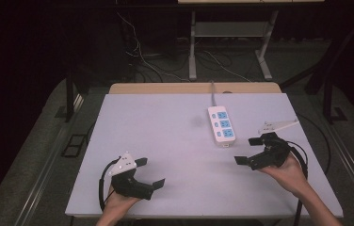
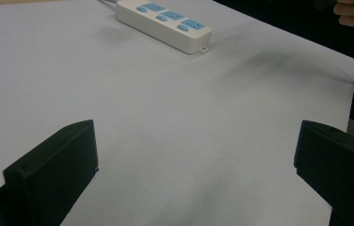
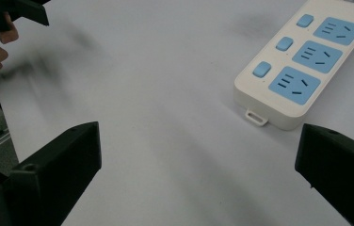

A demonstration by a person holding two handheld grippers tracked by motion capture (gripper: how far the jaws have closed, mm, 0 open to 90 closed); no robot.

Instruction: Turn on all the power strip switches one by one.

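A white power strip (image 1: 221, 127) lies flat on the light table (image 1: 156, 141). It has three blue sockets in a row and a small blue button beside each one. Its white cord (image 1: 212, 94) runs from its far end toward the far edge of the table. At its near end there is a little loop, seen well in the right gripper view (image 3: 256, 117).

The right gripper (image 1: 247, 151) is just past the near end of the power strip and a bit to its right. It does not touch the strip. Its two black jaws are spread wide apart and hold nothing. In the right gripper view the power strip (image 3: 302, 61) sits ahead, close to one jaw. A hand (image 1: 289, 169) holds this gripper from behind.

The left gripper (image 1: 150, 172) is well apart from the power strip, nearer the person and off to the strip's left. Its jaws are spread wide too, with nothing between them but bare table. In the left gripper view the power strip (image 2: 163, 23) lies far ahead. The other hand (image 1: 118, 200) holds this gripper near the table's near edge.
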